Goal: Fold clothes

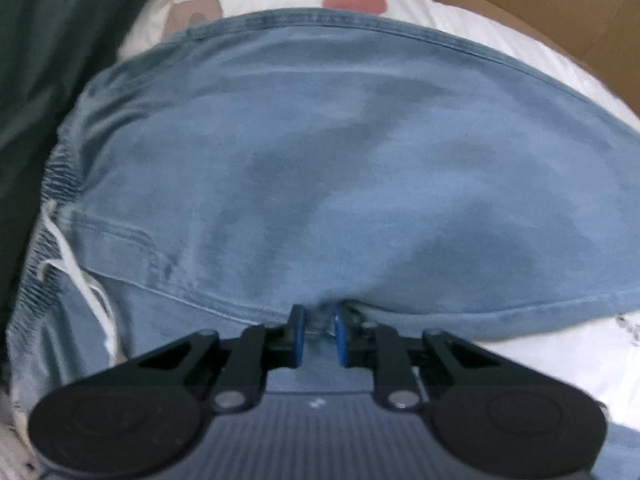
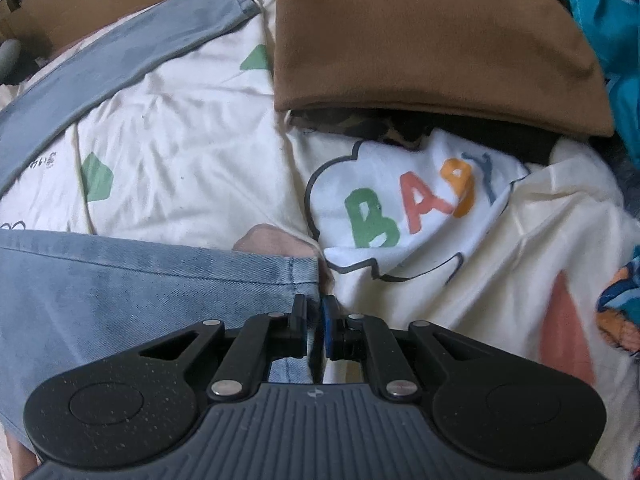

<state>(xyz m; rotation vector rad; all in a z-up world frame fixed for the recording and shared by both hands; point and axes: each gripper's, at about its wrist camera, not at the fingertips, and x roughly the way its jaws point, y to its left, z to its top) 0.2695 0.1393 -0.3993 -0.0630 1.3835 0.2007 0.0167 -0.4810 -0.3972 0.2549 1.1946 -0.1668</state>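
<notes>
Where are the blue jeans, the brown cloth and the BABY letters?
blue jeans (image 1: 320,160): left wrist view, middle of the leg.
brown cloth (image 2: 432,40): right wrist view, its flat top.
BABY letters (image 2: 416,212): right wrist view, the pink A.

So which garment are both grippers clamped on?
The light blue jeans, not the brown top: left gripper and right gripper both pinch denim.

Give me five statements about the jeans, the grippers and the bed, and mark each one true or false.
1. The left gripper pinches the jeans. True.
2. The right gripper is wide open. False: its jaws are nearly closed on the jeans' hem corner.
3. A brown garment lies beyond the right gripper. True.
4. The sheet is plain black. False: cream with coloured shapes.
5. The jeans have a white drawstring. True.
</notes>
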